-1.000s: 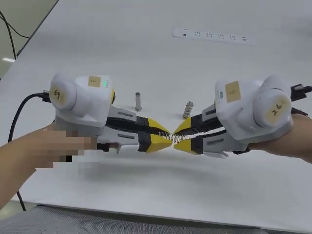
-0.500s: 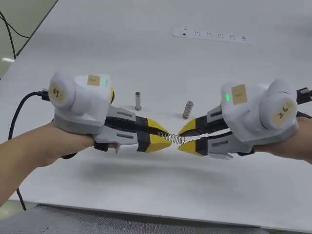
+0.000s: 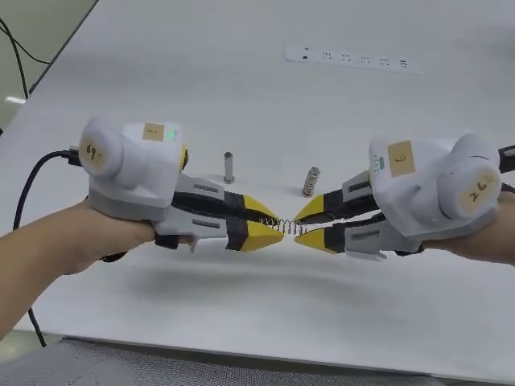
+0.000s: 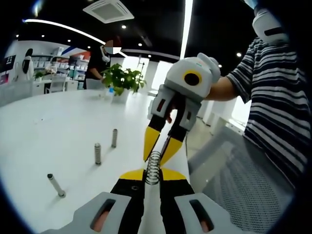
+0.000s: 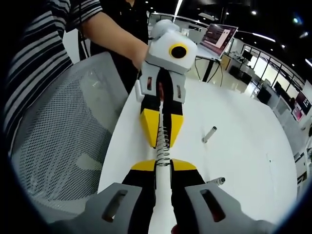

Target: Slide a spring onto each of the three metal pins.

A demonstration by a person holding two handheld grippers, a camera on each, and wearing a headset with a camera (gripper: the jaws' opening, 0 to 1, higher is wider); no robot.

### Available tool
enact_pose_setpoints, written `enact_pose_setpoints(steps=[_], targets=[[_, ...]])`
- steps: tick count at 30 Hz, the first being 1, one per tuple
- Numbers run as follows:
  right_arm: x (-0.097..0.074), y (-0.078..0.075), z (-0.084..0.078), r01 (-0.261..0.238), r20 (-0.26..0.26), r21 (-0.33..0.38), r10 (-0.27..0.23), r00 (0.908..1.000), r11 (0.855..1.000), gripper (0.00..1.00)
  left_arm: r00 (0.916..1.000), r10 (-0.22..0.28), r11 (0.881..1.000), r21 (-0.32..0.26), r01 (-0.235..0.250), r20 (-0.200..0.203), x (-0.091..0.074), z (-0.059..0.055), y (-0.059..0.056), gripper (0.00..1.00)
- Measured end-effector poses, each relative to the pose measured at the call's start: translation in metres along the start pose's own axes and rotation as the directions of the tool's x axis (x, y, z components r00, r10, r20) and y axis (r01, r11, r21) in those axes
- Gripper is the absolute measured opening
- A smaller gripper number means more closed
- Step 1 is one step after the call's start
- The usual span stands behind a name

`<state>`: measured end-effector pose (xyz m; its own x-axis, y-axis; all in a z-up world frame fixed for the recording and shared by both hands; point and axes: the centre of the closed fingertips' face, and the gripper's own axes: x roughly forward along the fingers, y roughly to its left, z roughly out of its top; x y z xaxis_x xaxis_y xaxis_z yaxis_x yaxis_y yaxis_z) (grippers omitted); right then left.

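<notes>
A small steel spring (image 3: 288, 227) hangs level above the white table, between two yellow-tipped grippers that face each other. My left gripper (image 3: 276, 224) is shut on its left end; the left gripper view has the coil (image 4: 154, 163) running out from between my jaws (image 4: 152, 174). My right gripper (image 3: 298, 226) stands open, its jaws straddling the spring's other end (image 5: 164, 141). Behind the grippers a bare metal pin (image 3: 228, 166) stands upright. To its right a second pin (image 3: 311, 181) wears a spring. A third pin (image 4: 114, 138) stands farther back in the left gripper view.
A white power strip (image 3: 354, 60) lies at the table's far side. A black cable (image 3: 32, 185) runs from the left gripper over the table's left edge. A mesh chair (image 5: 63, 146) sits by the near edge. A person (image 4: 105, 58) stands far off.
The right gripper's jaws have opened and it has drawn back slightly to the right. The spring stays in the left gripper, which has barely moved.
</notes>
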<state>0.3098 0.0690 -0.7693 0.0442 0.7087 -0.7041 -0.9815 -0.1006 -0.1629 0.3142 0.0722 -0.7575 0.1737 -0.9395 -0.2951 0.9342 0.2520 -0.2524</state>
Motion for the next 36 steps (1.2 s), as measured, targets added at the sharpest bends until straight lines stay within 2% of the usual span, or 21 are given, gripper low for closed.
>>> enact_pose_setpoints(steps=[10,13,16,21,29,36], targets=[[-0.008,-0.002,0.018,-0.009,0.041,-0.025,0.010,0.9991,1.000,0.08,0.9996,0.008,1.000,0.020,-0.008,-0.026,-0.001,-0.005,0.000,0.03],[-0.009,-0.001,0.030,-0.021,0.083,-0.006,0.021,0.9963,1.000,0.08,0.9989,0.007,0.999,0.038,-0.005,-0.046,-0.001,-0.009,-0.001,0.03],[-0.008,-0.001,0.032,-0.024,0.075,-0.020,0.025,0.9968,1.000,0.08,0.9985,0.013,0.999,0.048,-0.011,-0.053,-0.001,-0.010,-0.001,0.02],[-0.009,-0.002,0.040,-0.031,0.101,0.001,0.031,0.9944,1.000,0.07,0.9984,0.012,0.999,0.050,-0.010,-0.054,0.000,-0.010,0.000,0.02],[-0.008,-0.006,0.051,-0.015,0.150,0.035,0.009,0.9887,0.999,0.07,0.9982,0.011,0.998,0.062,-0.008,-0.059,0.001,-0.007,0.001,0.02],[-0.001,-0.004,0.058,0.012,0.163,0.010,-0.013,0.9866,1.000,0.07,0.9970,0.007,0.997,0.075,-0.001,-0.077,0.003,-0.009,0.000,0.03]])
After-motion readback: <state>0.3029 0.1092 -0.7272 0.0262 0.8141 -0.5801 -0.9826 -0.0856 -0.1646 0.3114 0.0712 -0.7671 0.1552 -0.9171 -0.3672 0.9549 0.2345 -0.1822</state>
